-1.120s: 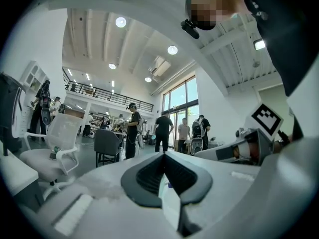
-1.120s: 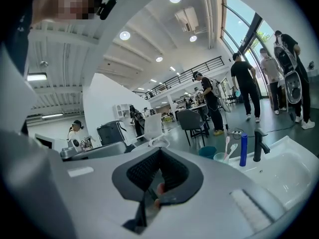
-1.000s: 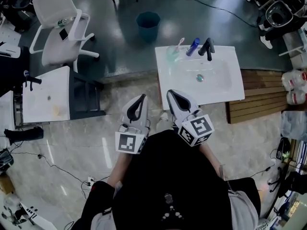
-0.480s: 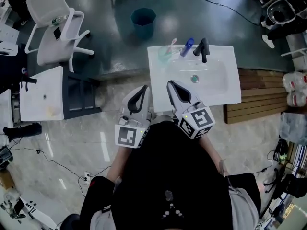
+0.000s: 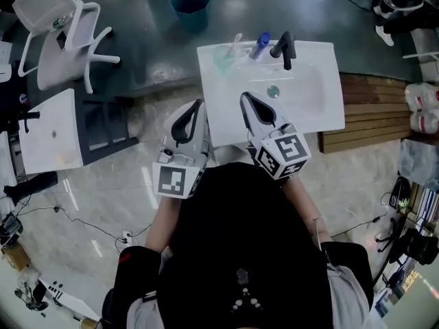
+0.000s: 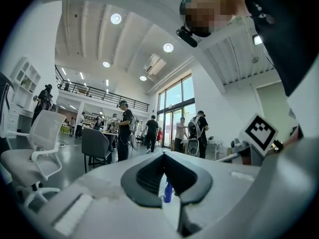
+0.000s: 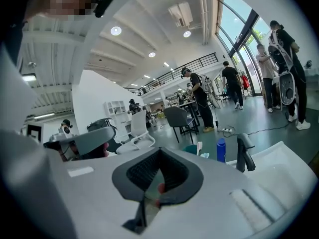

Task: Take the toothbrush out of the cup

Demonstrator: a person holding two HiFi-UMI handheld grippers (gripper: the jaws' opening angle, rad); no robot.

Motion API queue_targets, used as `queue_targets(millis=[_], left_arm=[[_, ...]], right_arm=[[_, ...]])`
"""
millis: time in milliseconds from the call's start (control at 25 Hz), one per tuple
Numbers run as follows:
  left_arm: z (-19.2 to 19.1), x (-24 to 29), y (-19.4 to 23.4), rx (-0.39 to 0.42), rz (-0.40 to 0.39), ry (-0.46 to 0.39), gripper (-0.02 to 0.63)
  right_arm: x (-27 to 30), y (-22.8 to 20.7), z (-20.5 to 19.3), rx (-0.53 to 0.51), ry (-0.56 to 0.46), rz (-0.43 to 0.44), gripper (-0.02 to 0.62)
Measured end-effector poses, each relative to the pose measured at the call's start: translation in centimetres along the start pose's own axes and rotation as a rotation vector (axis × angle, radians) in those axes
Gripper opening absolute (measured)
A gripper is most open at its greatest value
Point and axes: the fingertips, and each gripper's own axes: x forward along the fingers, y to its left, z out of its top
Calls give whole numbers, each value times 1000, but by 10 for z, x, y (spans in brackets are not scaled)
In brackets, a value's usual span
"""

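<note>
A translucent green cup stands at the back left corner of the white sink, with a pale toothbrush leaning in it. The right gripper view shows the toothbrush and cup far ahead. My left gripper hangs shut and empty just off the sink's front left edge. My right gripper is shut and empty over the sink's front part. Both are well short of the cup. In their own views the left gripper and right gripper hold nothing.
A blue bottle and a black faucet stand right of the cup. A teal bin and a white chair are behind, a second white basin at left, a wooden platform at right. People stand in the background.
The view has moved up to the sink, which now lies closer. Both grippers reach its front edge and stay shut.
</note>
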Motion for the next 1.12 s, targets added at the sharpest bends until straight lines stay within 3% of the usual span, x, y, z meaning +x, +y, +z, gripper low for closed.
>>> queue_targets(millis=[1040, 1120], left_arm=[[-45, 90, 22, -78, -208, 86, 2], [-47, 98, 27, -77, -221, 91, 2]], right_arm=[[82, -74, -59, 110, 164, -155, 5], [89, -81, -65, 131, 177, -163, 51]])
